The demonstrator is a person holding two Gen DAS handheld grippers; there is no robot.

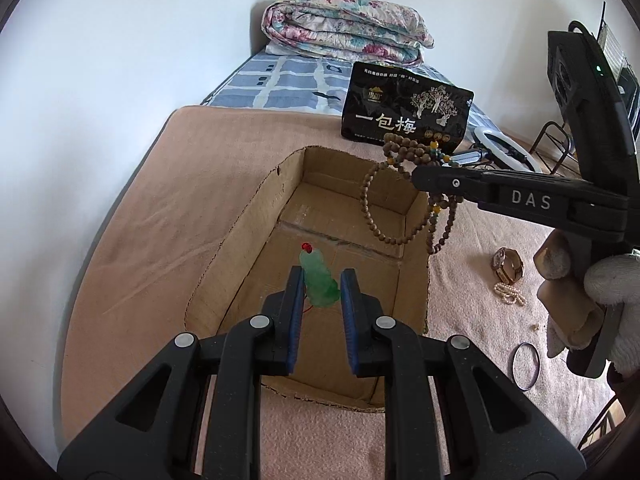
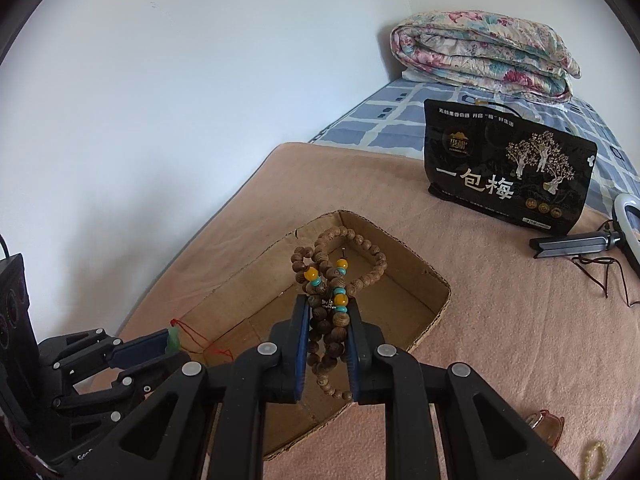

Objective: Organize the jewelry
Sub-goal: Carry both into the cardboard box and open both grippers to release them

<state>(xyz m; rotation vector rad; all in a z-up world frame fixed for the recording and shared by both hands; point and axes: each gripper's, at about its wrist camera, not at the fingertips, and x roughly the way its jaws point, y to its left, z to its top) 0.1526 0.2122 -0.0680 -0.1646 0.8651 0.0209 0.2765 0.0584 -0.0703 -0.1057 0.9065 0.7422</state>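
Green jade pendant (image 1: pixel 319 280): clamped in left gripper (image 1: pixel 320 286) jaws above cardboard box (image 1: pixel 248 216), red cord mostly hidden. Wooden bead strand (image 2: pixel 329 312): clamped in right gripper (image 2: pixel 329 320) jaws over box's right edge, lower loops hidden.

My right tool (image 2: pixel 329 312) is clamped on a bunch of wooden prayer beads (image 2: pixel 332 280) with yellow and turquoise spacers, loops hanging over the open cardboard box (image 2: pixel 424 280). At lower left my left tool (image 2: pixel 160 346) pinches a small green pendant (image 2: pixel 173 339) with red cord at the box's near corner. The box sits on a pink blanket (image 2: pixel 500 320) on the bed. A black snack pouch (image 2: pixel 508 168) stands behind, a folded floral quilt (image 2: pixel 484 56) beyond. Bottom right, possibly a pearl strand (image 2: pixel 594 458), blurred.
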